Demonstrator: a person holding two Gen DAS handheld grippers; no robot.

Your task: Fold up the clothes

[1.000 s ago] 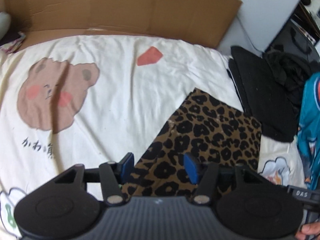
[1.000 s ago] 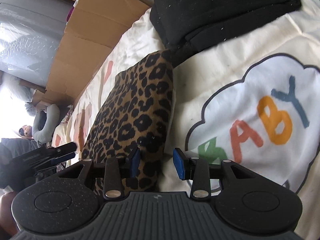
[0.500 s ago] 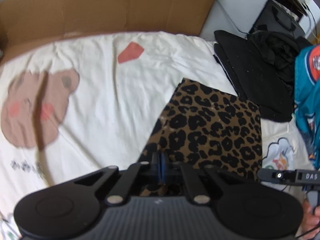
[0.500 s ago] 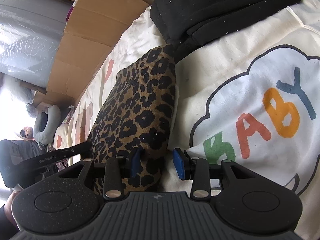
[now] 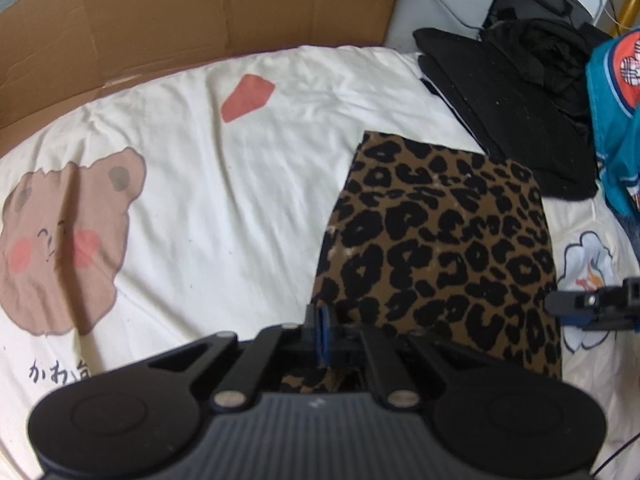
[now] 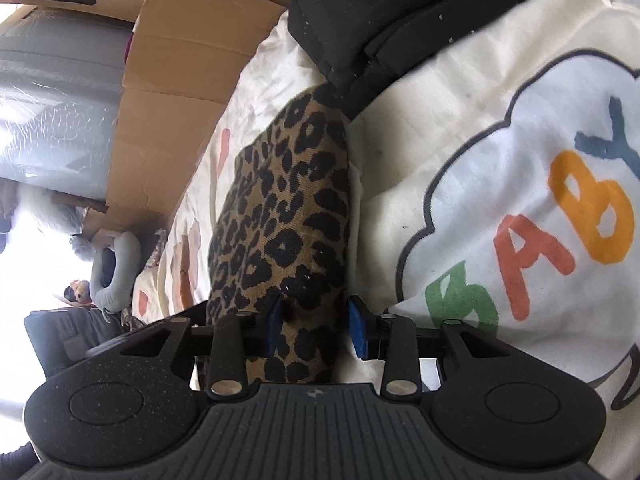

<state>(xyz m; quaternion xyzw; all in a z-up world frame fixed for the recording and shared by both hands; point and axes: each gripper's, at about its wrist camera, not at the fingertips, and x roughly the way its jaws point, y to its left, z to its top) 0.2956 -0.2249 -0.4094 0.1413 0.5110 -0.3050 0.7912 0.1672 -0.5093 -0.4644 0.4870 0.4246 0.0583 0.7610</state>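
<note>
A folded leopard-print garment [image 5: 436,236] lies on a cream bedsheet [image 5: 224,184] printed with a bear. My left gripper [image 5: 322,334] is shut on the garment's near left corner. In the right wrist view the same garment [image 6: 288,216] runs away from me, and my right gripper [image 6: 316,322] is open with the garment's near edge between its blue pads. The right gripper also shows in the left wrist view [image 5: 592,306] at the garment's right edge.
A stack of folded black clothes [image 5: 508,108] lies behind the garment, also in the right wrist view [image 6: 384,8]. A teal garment [image 5: 616,112] sits at the far right. Brown cardboard [image 5: 200,20] stands along the back of the bed. A "BABY" cloud print [image 6: 540,216] is on the sheet.
My left gripper closed on the leopard garment's corner and moved left along it. My right gripper moved forward, so the garment's edge now sits between its open fingers.
</note>
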